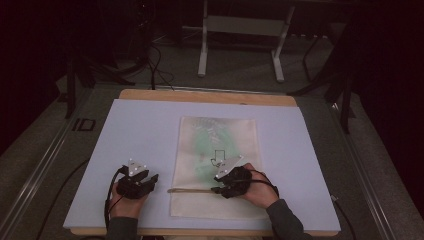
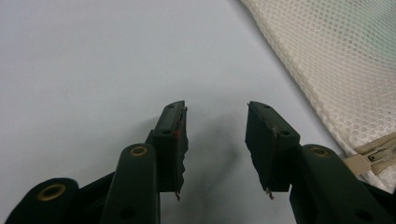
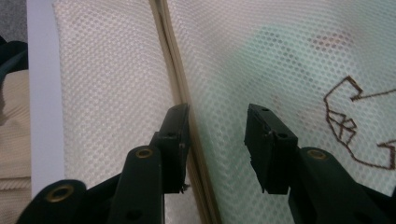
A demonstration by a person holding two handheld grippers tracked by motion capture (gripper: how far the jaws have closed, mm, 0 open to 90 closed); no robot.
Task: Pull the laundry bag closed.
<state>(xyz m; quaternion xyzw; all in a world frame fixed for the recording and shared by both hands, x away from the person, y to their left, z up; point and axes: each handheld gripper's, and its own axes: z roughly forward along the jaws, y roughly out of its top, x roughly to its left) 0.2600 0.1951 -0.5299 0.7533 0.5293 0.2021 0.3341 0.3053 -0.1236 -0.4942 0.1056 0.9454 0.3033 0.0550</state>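
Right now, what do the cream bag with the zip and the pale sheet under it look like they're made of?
The cream mesh bag looks like a soft synthetic net fabric: a fine honeycomb weave, matte, with something green showing through. Its beige zip seems to be woven tape. The pale blue-white sheet looks smooth and matte, perhaps paper or plastic board.

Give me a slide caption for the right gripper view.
Right gripper, jaws open, poised over the zipper of a cream mesh bag.
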